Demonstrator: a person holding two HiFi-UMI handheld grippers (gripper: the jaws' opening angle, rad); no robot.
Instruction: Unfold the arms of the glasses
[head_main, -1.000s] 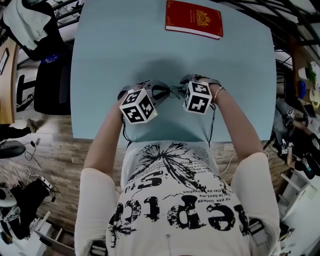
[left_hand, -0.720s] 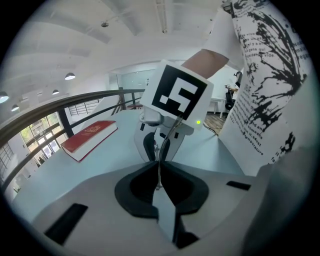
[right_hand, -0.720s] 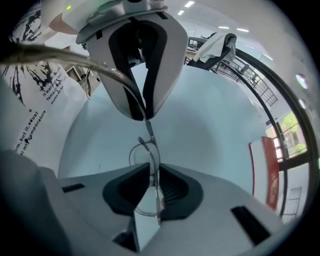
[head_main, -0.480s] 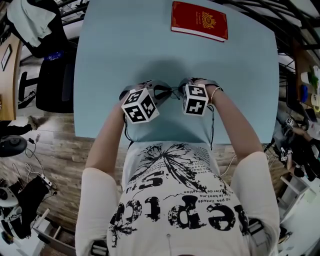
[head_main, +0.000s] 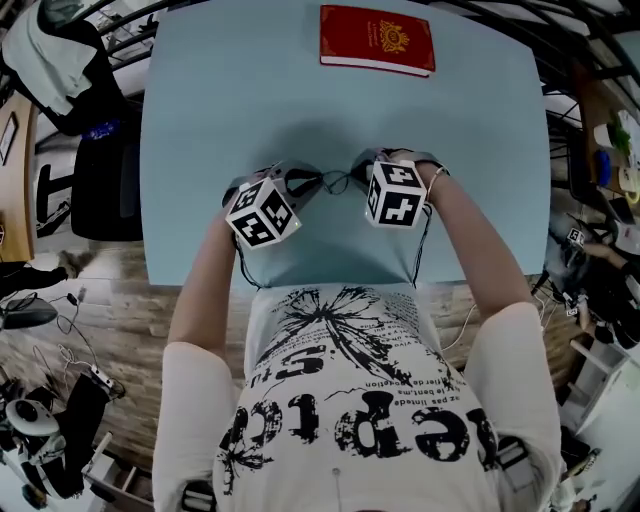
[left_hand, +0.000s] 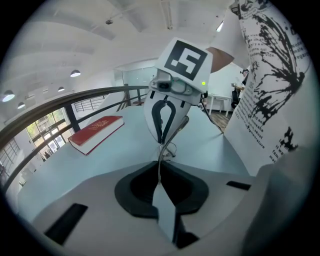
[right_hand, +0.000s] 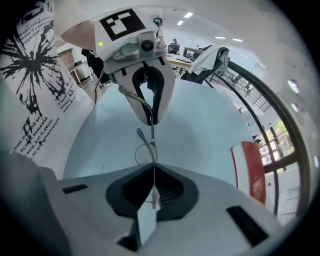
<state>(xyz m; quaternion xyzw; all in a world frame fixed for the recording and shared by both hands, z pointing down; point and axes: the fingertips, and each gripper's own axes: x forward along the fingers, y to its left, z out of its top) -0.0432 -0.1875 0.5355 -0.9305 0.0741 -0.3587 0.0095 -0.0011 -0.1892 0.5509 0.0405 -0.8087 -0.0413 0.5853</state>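
Thin wire-framed glasses hang between my two grippers above the near part of the pale blue table. My left gripper is shut on one thin part of the frame, which runs up out of its closed jaws. My right gripper faces it from the right, pointing steeply down. Its jaws have just been closing and now pinch a thin wire of the glasses. One lens ring and an arm show between the two gripper tips. Which arm each gripper holds I cannot tell.
A red book lies at the table's far edge, well away from the grippers. A dark chair stands left of the table. Shelves with clutter are at the right. The person's torso is close against the near edge.
The left gripper's marker cube has shifted slightly left and the gap between the two cubes has widened a little. The glasses stay between the grippers.
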